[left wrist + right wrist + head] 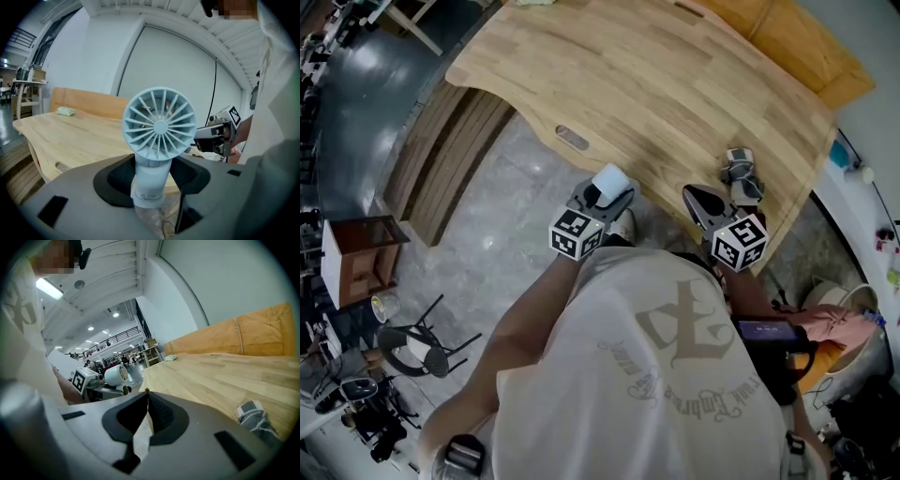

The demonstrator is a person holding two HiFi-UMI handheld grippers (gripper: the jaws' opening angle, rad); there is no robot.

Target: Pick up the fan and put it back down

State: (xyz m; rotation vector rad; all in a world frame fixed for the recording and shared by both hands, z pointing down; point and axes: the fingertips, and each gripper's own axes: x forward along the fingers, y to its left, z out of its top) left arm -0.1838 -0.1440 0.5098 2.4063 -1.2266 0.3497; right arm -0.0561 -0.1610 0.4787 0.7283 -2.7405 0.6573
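The fan [159,126] is small and pale blue-white, with a round grille on a stubby handle. My left gripper [152,180] is shut on that handle and holds the fan upright. In the head view the fan [609,180] and left gripper [602,199] hang at the near edge of the wooden table [675,84], above the floor. My right gripper [705,204] is over the table's near right part, its jaws closed together with nothing between them [146,397]. The right gripper view shows the fan [116,375] off to its left.
A crumpled grey and white cloth [741,174] lies just beyond the right gripper, also visible as the cloth [255,420]. A small green object [65,111] sits at the table's far end. An orange panel [243,336] backs the table. Chairs and a cabinet [356,262] stand on the floor to the left.
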